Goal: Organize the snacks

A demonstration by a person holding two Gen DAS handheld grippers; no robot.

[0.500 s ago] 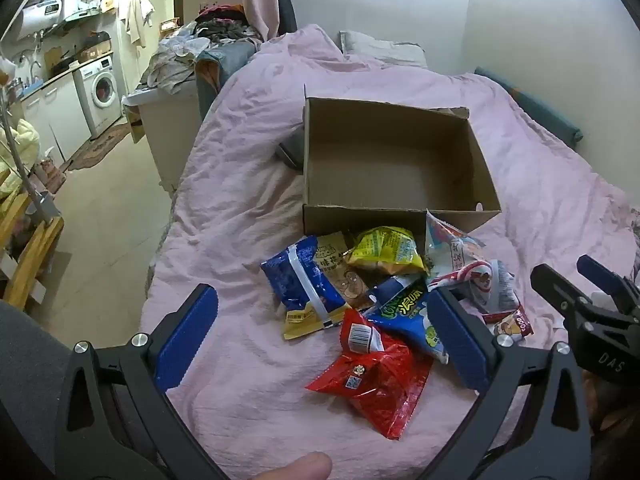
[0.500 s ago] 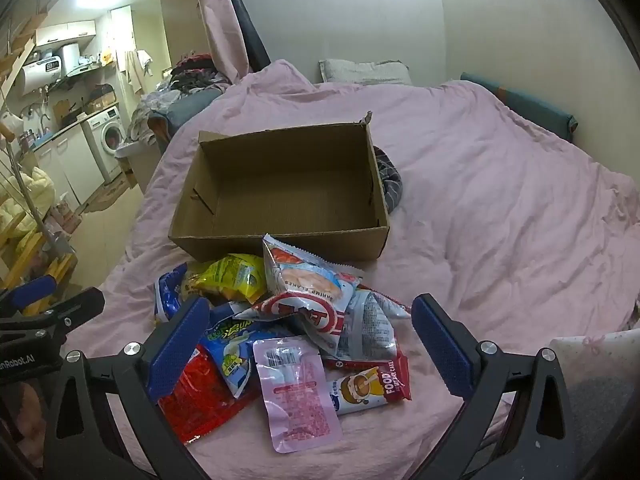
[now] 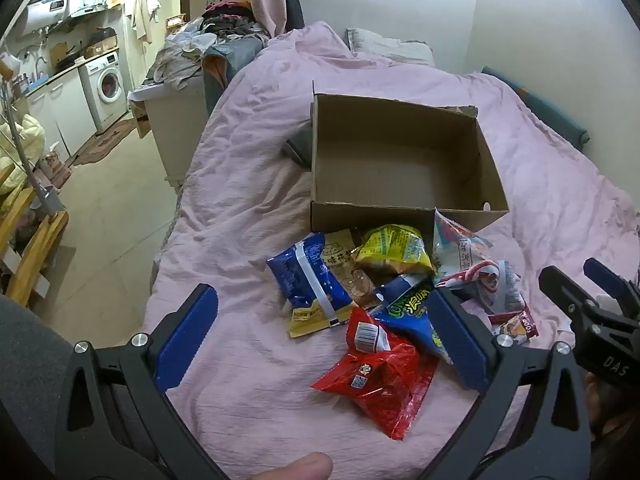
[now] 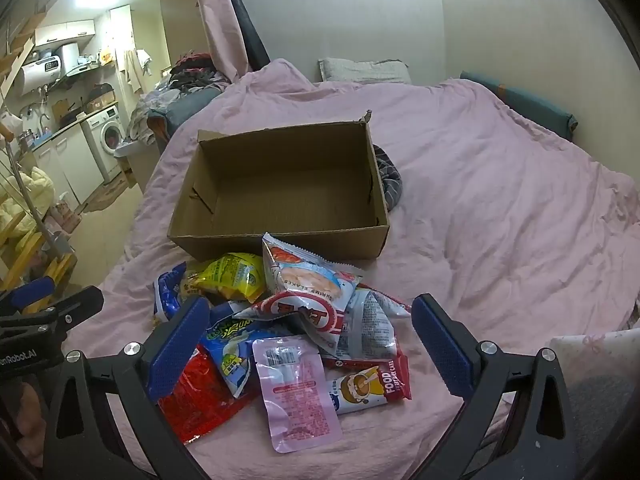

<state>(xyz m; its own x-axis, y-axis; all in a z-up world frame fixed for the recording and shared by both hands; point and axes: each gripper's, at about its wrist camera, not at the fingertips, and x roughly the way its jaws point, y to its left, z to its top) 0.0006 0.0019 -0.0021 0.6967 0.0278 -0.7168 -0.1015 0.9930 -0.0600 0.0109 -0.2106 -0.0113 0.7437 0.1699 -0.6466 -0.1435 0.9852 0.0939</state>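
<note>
An open, empty cardboard box stands on the pink bed. A pile of snack packets lies just in front of it: a red bag, a dark blue packet, a yellow bag, a blue-green bag, a pink packet, a white shrimp-flakes bag. My left gripper is open above the pile's near left side. My right gripper is open above the pile's near side. Neither holds anything.
The pink bedcover spreads to the right and behind the box. A dark striped cloth lies against the box's far side. Left of the bed are floor, a washing machine and a clothes-piled unit.
Both grippers have crept slightly closer to the pile. Nothing was picked up or moved.
</note>
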